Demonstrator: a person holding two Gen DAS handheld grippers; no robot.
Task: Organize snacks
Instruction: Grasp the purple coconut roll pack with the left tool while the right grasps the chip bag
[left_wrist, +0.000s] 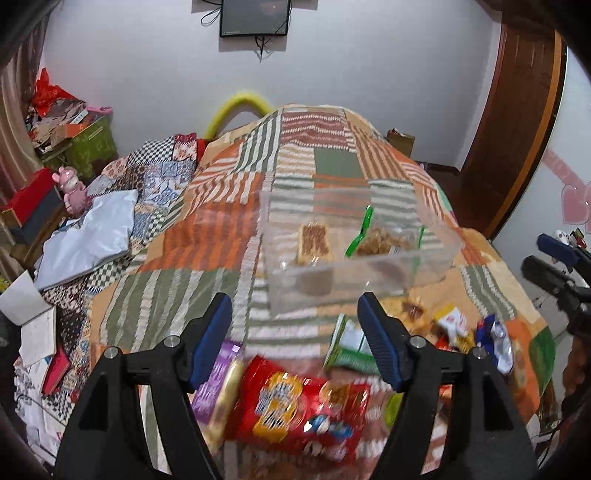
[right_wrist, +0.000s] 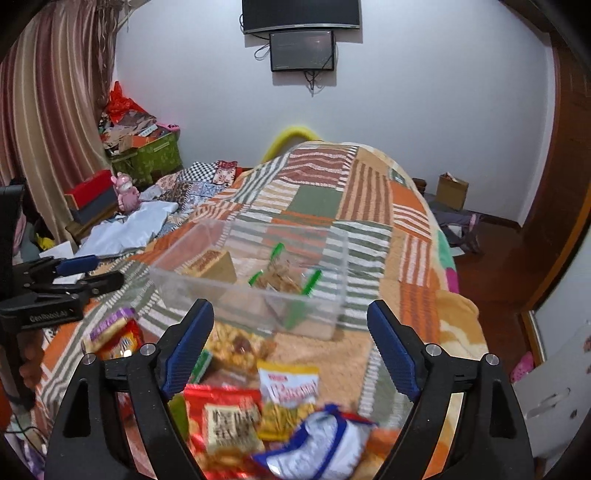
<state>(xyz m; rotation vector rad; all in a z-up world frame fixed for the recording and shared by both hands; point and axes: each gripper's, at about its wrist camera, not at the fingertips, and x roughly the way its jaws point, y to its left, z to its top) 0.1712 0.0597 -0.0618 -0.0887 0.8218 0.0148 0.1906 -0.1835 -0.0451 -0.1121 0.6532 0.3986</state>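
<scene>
We see both grippers empty, left gripper (left_wrist: 295, 339) & right gripper (right_wrist: 291, 347) fingers spread, clear bin (right_wrist: 255, 306) mid-bed w/ two snacks in, snack packets (right_wrist: 288, 384) piled at bed's (left_wrist: 207, 236) near edge

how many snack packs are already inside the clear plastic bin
2. A tan block-shaped pack sits at the left end of the clear bin; a green-edged clear bag of brown snacks lies beside it toward the middle. Blur could hide something small.

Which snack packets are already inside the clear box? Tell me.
Two: the brown-topped bar packet and the green-edged clear bag lie inside the clear box; the rest lie loose on the blanket.
</scene>
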